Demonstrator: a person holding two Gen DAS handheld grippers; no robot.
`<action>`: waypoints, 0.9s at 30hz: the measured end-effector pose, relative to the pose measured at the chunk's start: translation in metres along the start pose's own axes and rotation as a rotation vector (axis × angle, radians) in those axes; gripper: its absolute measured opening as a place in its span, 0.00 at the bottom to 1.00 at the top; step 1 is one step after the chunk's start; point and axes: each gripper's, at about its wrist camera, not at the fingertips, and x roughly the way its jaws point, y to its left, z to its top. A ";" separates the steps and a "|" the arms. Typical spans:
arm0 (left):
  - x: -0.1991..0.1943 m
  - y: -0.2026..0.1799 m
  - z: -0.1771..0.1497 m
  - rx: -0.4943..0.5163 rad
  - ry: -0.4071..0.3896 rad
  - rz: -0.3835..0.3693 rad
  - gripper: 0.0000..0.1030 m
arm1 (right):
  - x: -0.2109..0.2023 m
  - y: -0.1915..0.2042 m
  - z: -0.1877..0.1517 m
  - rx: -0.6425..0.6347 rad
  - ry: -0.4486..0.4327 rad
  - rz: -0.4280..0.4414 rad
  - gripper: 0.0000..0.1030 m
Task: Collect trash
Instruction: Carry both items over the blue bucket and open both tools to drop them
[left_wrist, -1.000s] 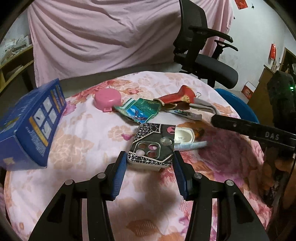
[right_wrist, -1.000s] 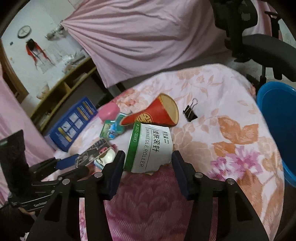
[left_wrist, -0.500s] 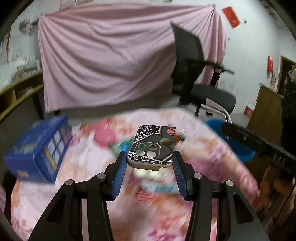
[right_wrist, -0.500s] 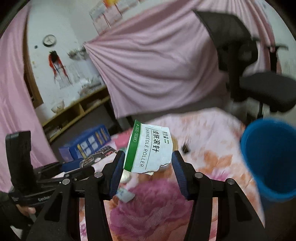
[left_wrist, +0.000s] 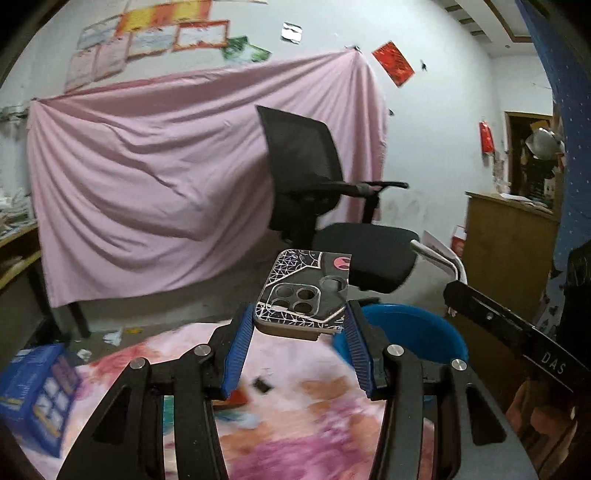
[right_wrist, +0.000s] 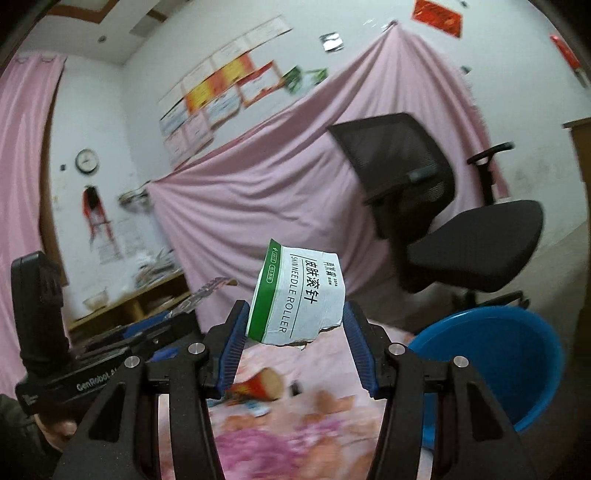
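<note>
Trash aloft: left tool (left_wrist: 300, 325) pinches a stiff phone case (left_wrist: 304, 295) by its edges. Right tool (right_wrist: 295, 330) pinches a light, crushable carton (right_wrist: 299, 295); go gently.

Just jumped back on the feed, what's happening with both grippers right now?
A person is clearing trash off a flowered tablecloth with two handheld grippers. The left gripper has its jaws shut on a patterned phone case, held up off the table. The right gripper holds a torn white-and-green "skin needle roller" box, also in the air. A blue bucket sits just past the table edge, likely where both go. More litter is on the cloth, blurred.
</note>
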 end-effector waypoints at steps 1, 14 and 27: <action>0.010 -0.009 0.001 0.004 0.008 -0.015 0.43 | -0.003 -0.010 0.000 0.025 -0.009 -0.018 0.49; 0.115 -0.075 -0.002 -0.010 0.190 -0.177 0.43 | -0.014 -0.101 -0.005 0.105 0.038 -0.290 0.49; 0.166 -0.071 -0.027 -0.083 0.444 -0.171 0.43 | 0.007 -0.151 -0.029 0.266 0.202 -0.387 0.51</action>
